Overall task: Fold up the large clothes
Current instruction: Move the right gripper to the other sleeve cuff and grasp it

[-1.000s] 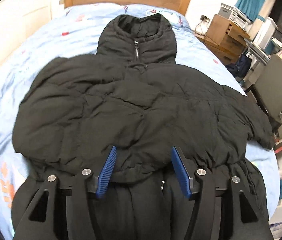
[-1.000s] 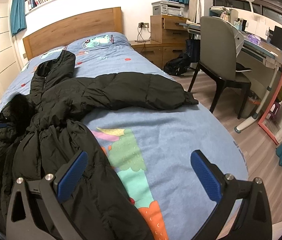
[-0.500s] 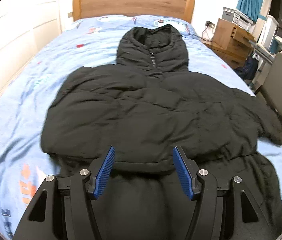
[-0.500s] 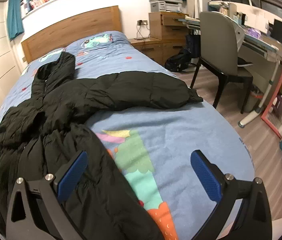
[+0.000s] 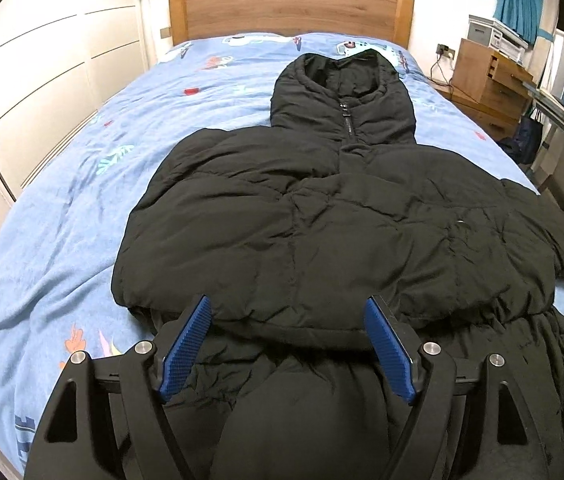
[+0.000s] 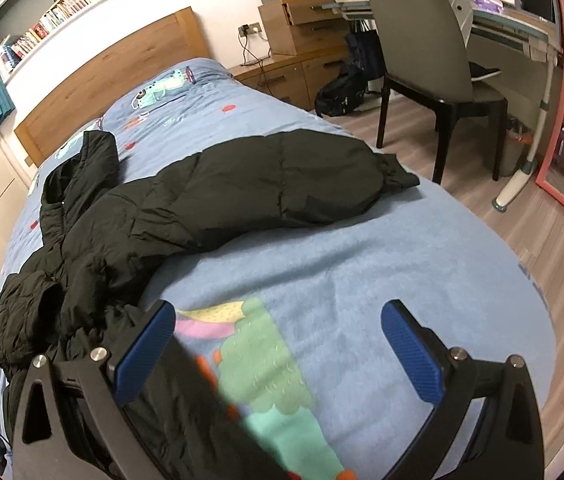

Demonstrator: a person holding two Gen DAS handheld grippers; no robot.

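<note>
A large black puffer coat (image 5: 322,220) lies front up on the blue bed cover (image 5: 61,220), hood toward the headboard. Its left sleeve is folded across the chest. Its right sleeve (image 6: 290,172) stretches out toward the bed's right edge. My left gripper (image 5: 288,344) is open and empty, above the coat's waist and lower part. My right gripper (image 6: 277,344) is open and empty over the bed cover (image 6: 382,264), just right of the coat's hem (image 6: 81,340).
A wooden headboard (image 5: 290,12) stands at the far end. White wardrobe doors (image 5: 41,60) line the left side. A grey chair (image 6: 422,60), a desk (image 6: 514,20), a wooden drawer unit (image 6: 298,32) and a dark bag (image 6: 342,88) stand right of the bed.
My left gripper has let go of the folded sleeve, opened wider and drawn back and up. My right gripper has tilted and shifted slightly over the cover.
</note>
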